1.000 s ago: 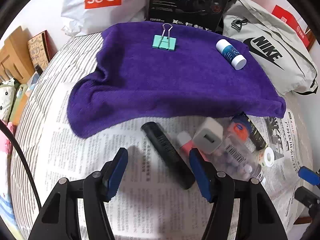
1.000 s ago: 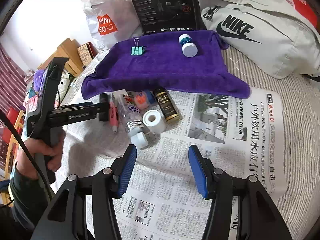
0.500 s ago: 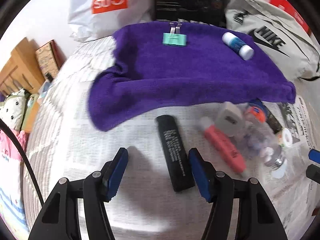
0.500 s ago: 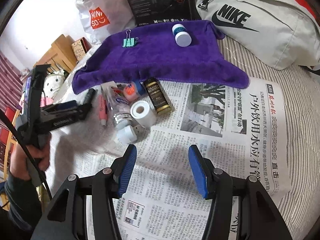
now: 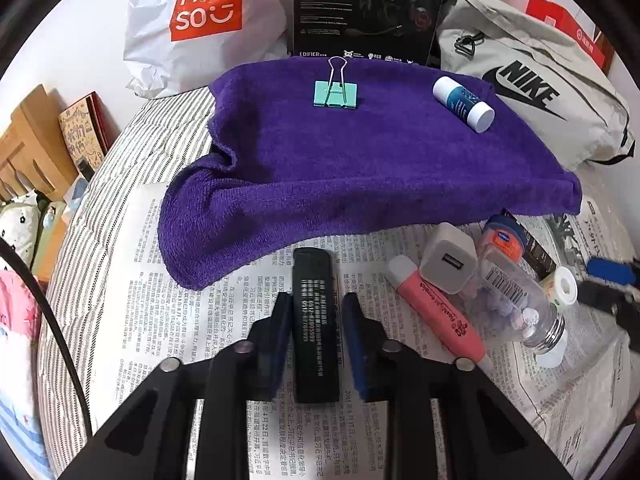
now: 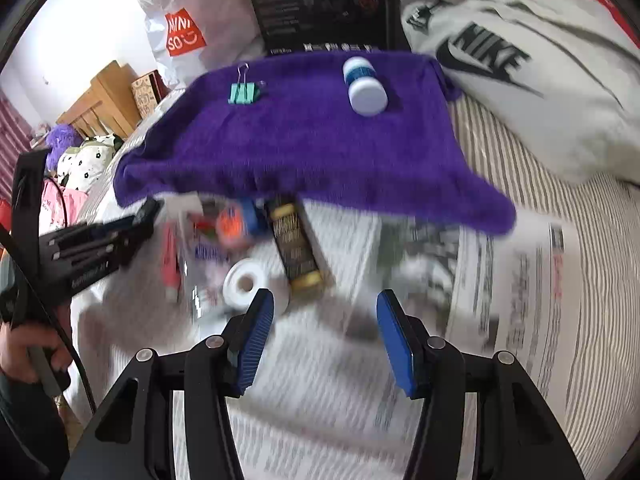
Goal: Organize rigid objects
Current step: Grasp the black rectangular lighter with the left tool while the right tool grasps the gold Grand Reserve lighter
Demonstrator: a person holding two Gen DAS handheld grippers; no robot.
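**Left gripper straddles a black lighter; most items not yet on the towel**

A purple towel (image 5: 360,160) lies across a striped bed, with newspaper (image 5: 200,320) spread in front of it. Two things sit on the towel: a mint-green binder clip (image 5: 335,95) and a white-and-blue glue stick (image 5: 464,103), well apart.

The left gripper (image 5: 316,312) has its blue pads to either side of a black lighter (image 5: 315,320) lying on the newspaper. The pads look close against its sides, though a firm clamp cannot be confirmed.

Left to sort, clustered beside the lighter: a pink highlighter (image 5: 436,312), a white USB charger (image 5: 450,262), a clear plastic bottle (image 5: 520,304), a small orange-lidded jar (image 5: 502,236), a roll of white tape (image 6: 250,286) and a dark gold-trimmed box (image 6: 296,246).

The right gripper (image 6: 326,336) hovers spread wide and empty above the newspaper, near the tape; that view is blurred.

Judging by this, the task is early.
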